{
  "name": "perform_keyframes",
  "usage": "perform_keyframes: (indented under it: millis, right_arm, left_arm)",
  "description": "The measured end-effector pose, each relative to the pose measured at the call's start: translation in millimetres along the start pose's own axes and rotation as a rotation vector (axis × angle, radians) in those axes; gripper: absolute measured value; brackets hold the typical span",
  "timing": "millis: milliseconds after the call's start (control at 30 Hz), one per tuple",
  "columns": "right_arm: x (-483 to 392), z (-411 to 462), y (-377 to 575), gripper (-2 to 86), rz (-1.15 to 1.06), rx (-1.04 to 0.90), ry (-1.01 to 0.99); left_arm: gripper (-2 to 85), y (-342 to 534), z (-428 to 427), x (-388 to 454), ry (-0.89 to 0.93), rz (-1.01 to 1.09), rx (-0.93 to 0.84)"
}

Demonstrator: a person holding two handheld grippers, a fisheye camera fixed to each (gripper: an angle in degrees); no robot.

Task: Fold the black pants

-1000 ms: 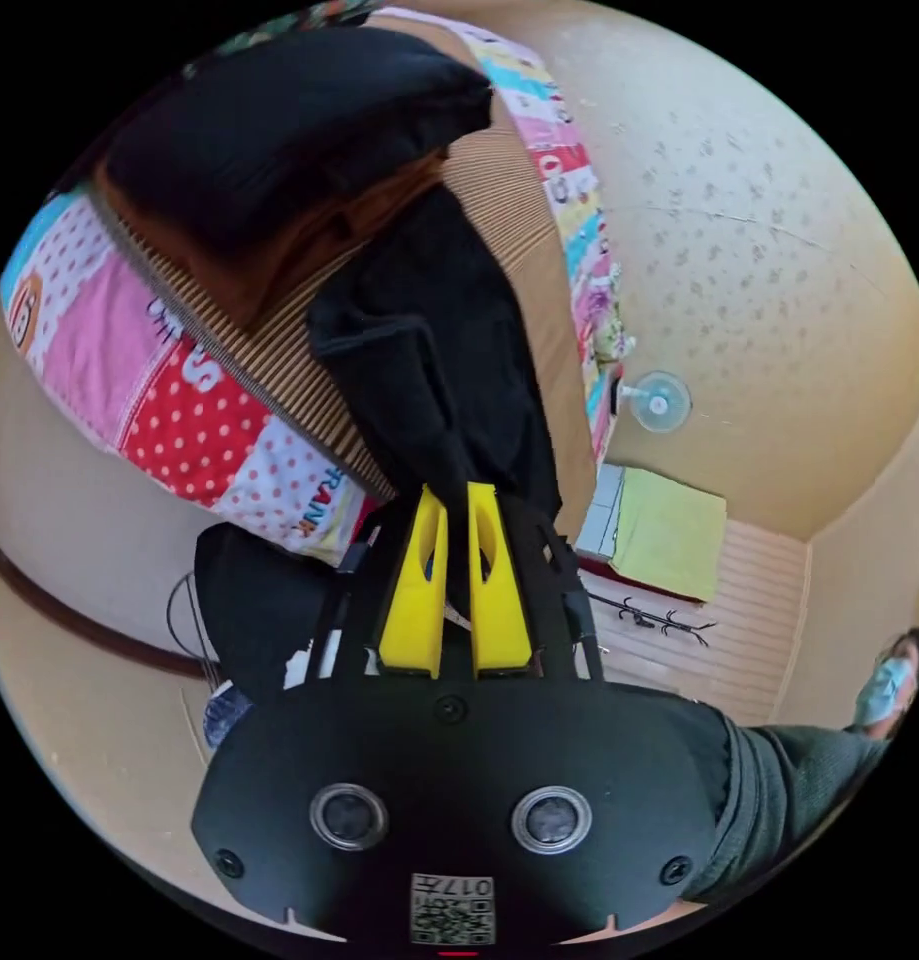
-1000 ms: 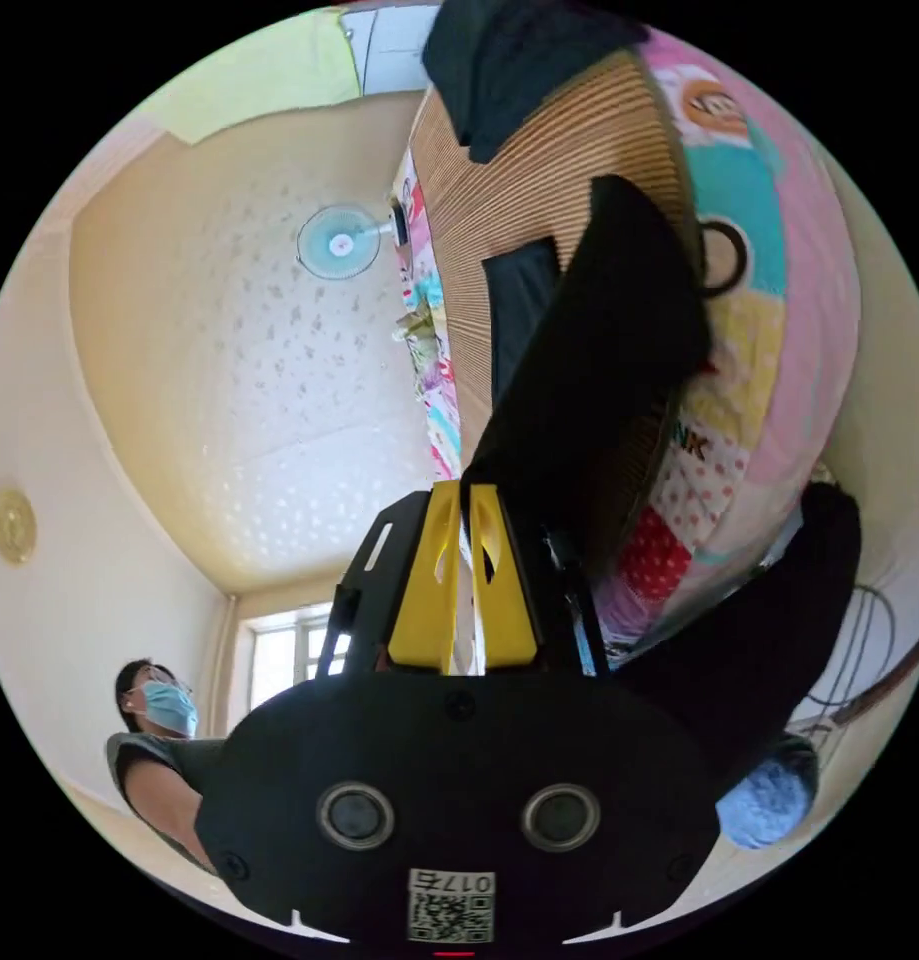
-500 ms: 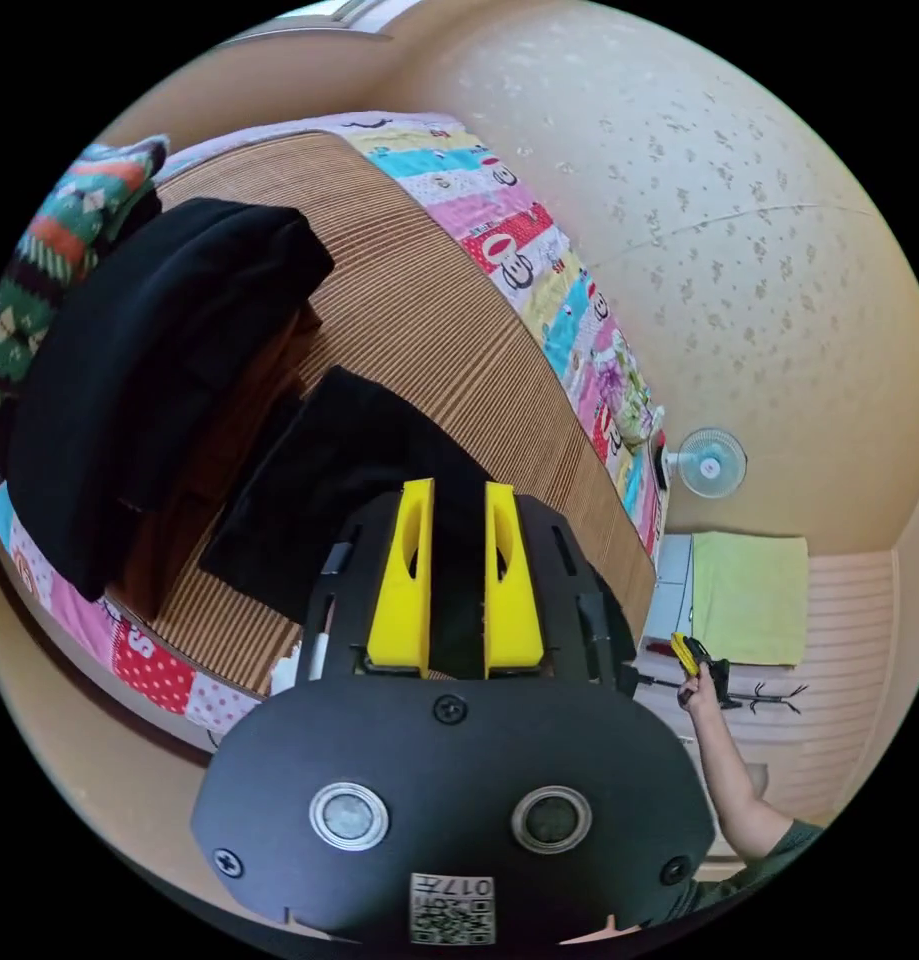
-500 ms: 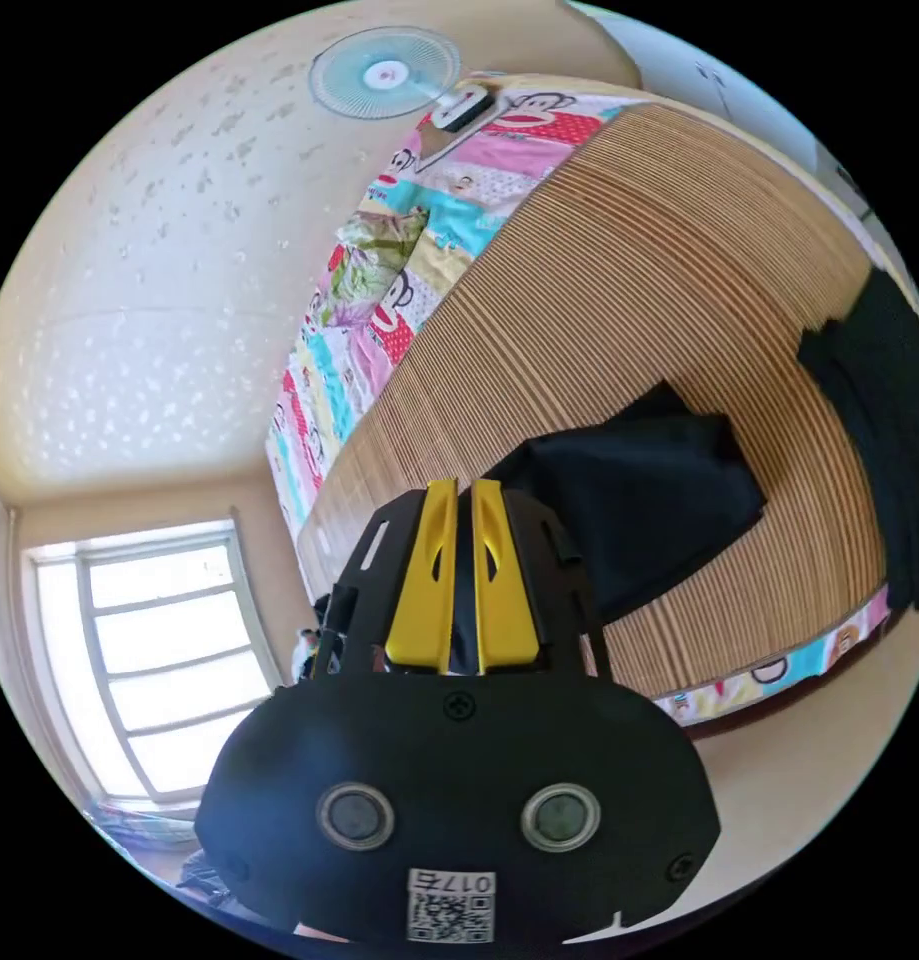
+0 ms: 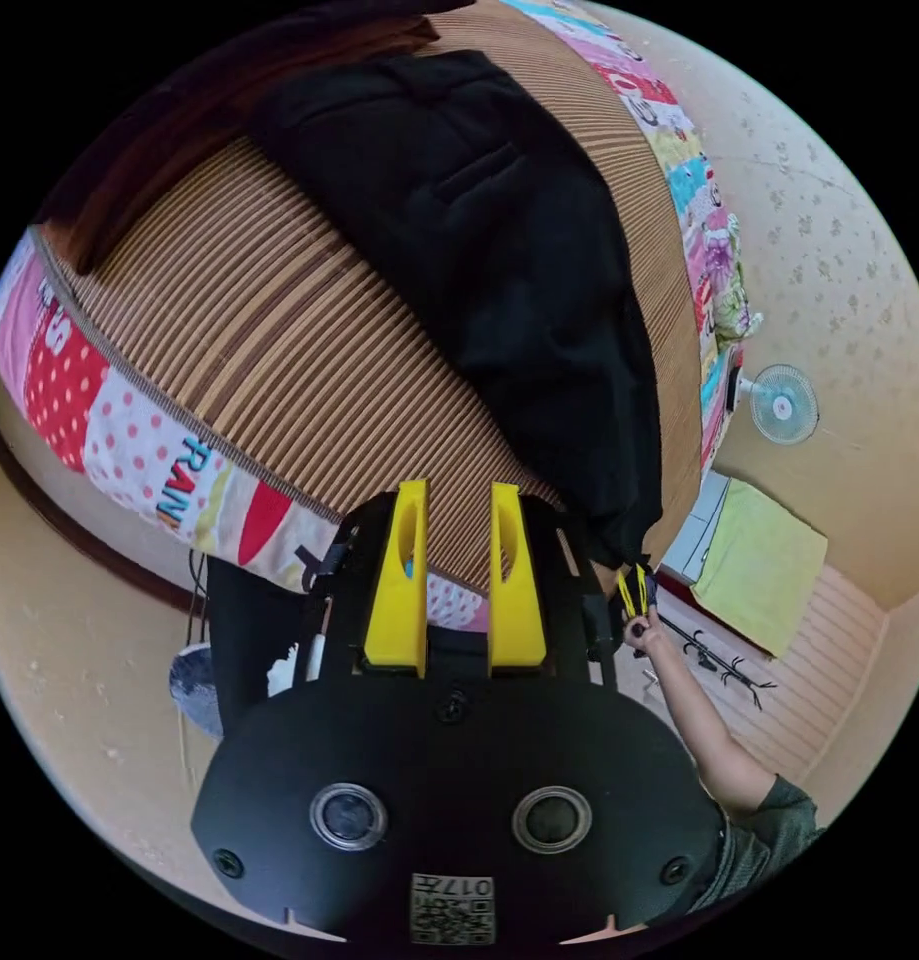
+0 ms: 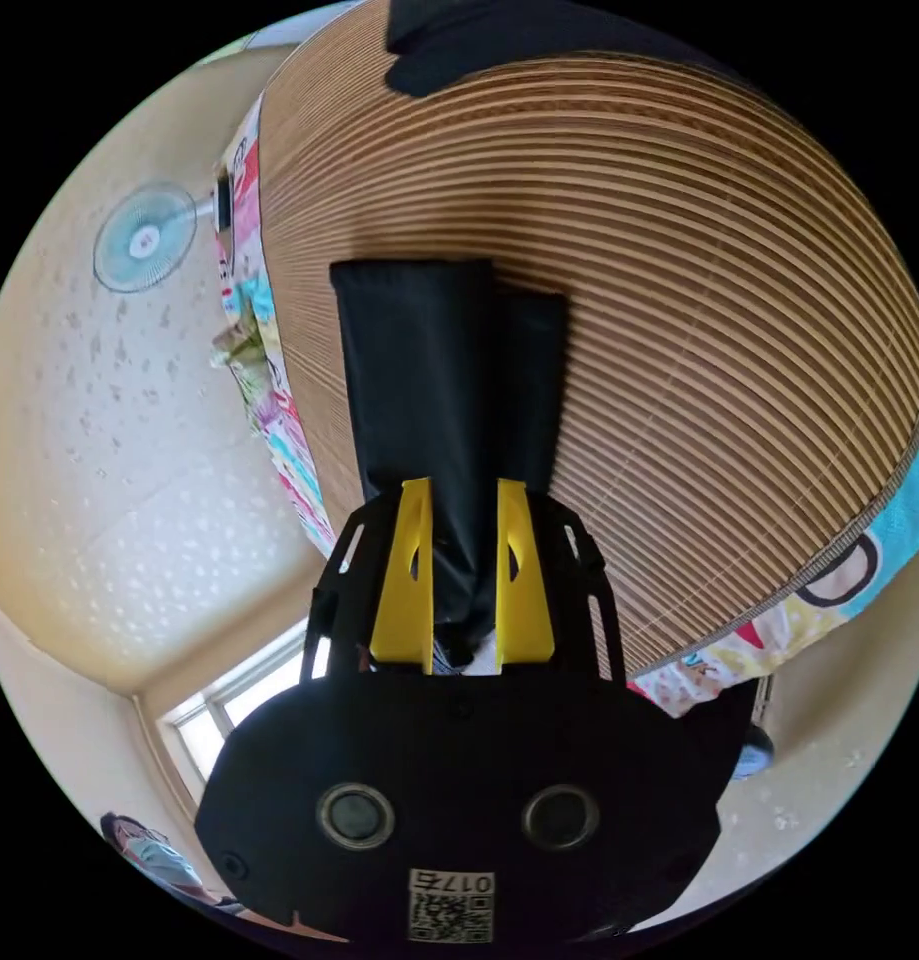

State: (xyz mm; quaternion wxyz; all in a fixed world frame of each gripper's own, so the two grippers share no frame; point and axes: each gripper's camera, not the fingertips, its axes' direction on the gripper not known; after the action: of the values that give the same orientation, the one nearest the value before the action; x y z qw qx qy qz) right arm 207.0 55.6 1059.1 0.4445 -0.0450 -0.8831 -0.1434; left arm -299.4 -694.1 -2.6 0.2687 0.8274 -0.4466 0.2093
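Black pants lie lengthwise on the striped mat that covers the bed, as you work both tools at the mat's near edge. Your left gripper stands spread and empty just off that edge, over the patchwork quilt that borders the mat. In the right gripper view, your right gripper is spread too, the leg ends of the pants running between its jaws without being pinched; the other view shows it in your hand at the far tip of the garment. To fold well, you likely want both claws closed on matching corners at one end, lifted together and carried toward the waist so the edges meet squarely. The mat offers wide bare room on either side of the pants; a darker pile of clothes sits beyond the waist end, so keep the fold short of it.
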Motion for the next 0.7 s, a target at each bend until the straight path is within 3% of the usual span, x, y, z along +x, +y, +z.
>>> perform_keyframes:
  millis: [167,267,500,700]
  right_arm:
    - [-8,11,-15,11.2,-0.022,-0.002,0.016]
    - [-24,22,-23,5.9,-0.043,-0.037,0.119]
    - [-138,33,-10,0.6,-0.59,-0.337,0.213]
    - [-127,-23,-20,0.8,-0.52,-0.346,0.23]
  left_arm:
    - [10.0,3,10,-8,-0.072,-0.089,-0.024]
    - [10.1,3,10,-4,-0.093,-0.1,-0.021]
    - [11.3,-6,15,13,-0.095,-0.081,-0.026]
    - [12.6,-27,16,13,-0.042,-0.099,0.007]
